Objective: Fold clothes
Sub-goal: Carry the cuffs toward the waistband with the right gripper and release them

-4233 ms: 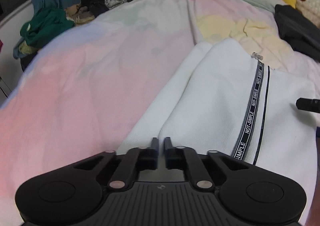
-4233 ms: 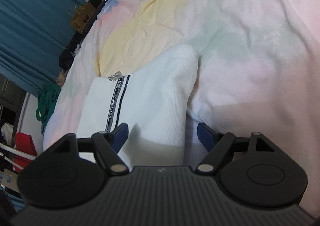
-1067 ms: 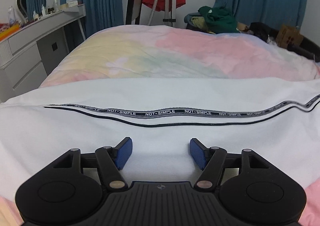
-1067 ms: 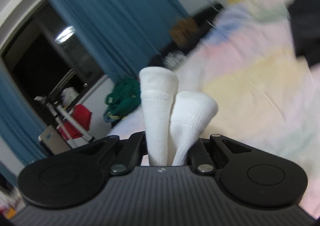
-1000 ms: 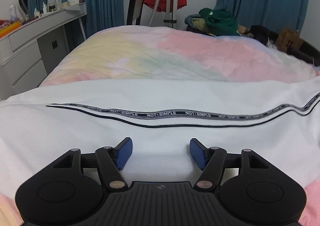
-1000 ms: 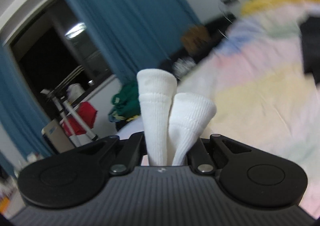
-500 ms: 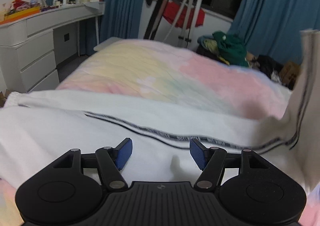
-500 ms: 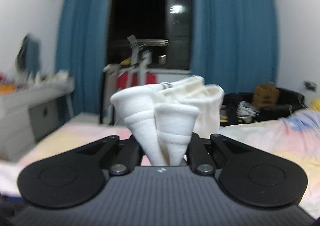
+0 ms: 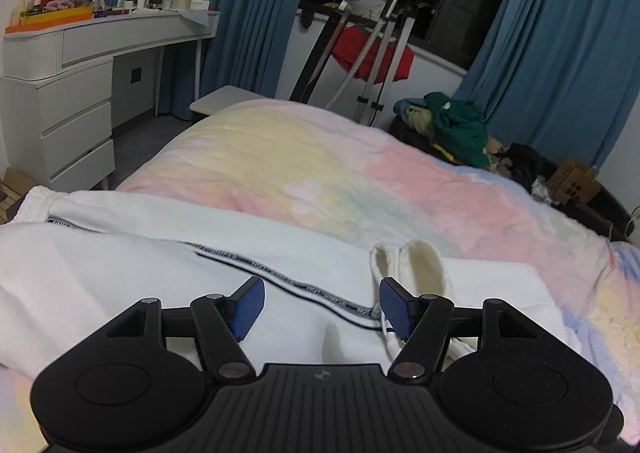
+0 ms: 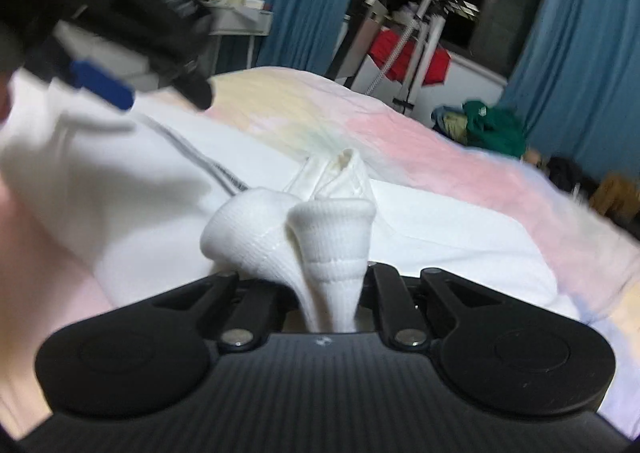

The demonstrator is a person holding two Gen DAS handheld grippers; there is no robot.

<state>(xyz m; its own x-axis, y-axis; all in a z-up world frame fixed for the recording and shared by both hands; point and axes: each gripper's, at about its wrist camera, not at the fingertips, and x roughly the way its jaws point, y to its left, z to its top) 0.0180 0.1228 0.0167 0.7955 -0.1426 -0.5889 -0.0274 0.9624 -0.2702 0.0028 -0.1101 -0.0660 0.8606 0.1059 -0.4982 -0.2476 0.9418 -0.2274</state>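
White trousers (image 9: 120,261) lie across my bed (image 9: 304,169); my right gripper (image 10: 328,293) pinches their bunched cuffs (image 10: 320,237) tight, while my left gripper (image 9: 320,305) hovers over them, jaws apart and empty.

White trousers (image 9: 120,265) lying across the pastel bed (image 9: 320,157)
A black lettered side stripe (image 9: 280,279) runs along them; the ribbed cuffs (image 9: 416,261) are doubled back over the middle.

The left gripper (image 9: 322,307) is held with its jaws spread apart and nothing pressed between the pads. The right gripper (image 10: 332,285) is clamped on bunched white fabric (image 10: 320,237).
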